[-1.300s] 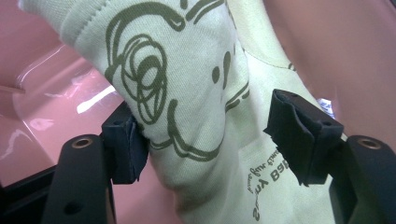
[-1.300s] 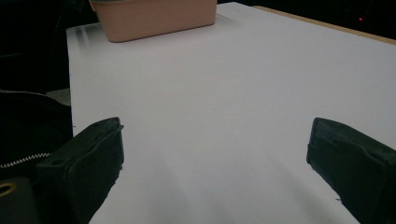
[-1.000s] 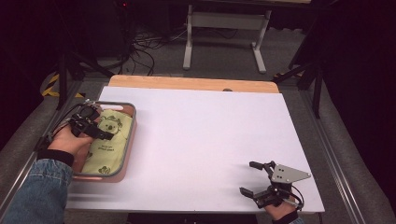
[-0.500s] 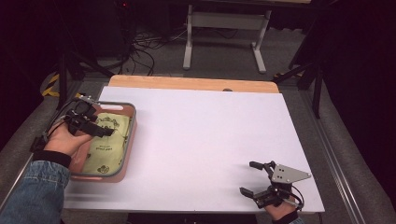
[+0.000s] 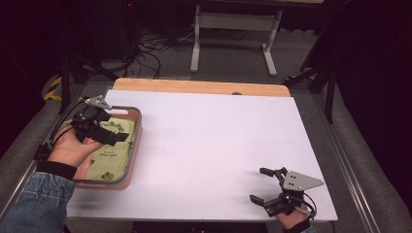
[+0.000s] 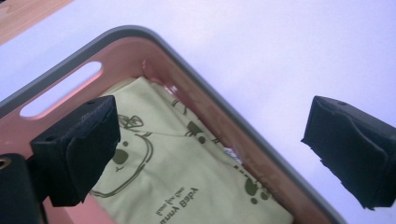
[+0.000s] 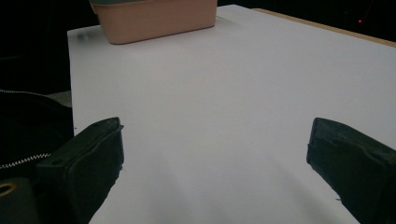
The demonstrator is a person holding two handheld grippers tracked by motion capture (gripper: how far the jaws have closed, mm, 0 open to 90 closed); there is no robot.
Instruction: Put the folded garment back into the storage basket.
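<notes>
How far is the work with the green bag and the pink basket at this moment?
Done: the green bag lies flat inside the pink basket. In hand: nothing. The left claw hangs over the basket; its jaws have just been opening and hold nothing. The right claw is open over the white table. Left: probably only to draw the left claw away.

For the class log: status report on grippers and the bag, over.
Left gripper jaws just opened, empty, above basket. Green bag lies flat inside. Right gripper open, idle on table. Nothing in the way.
</notes>
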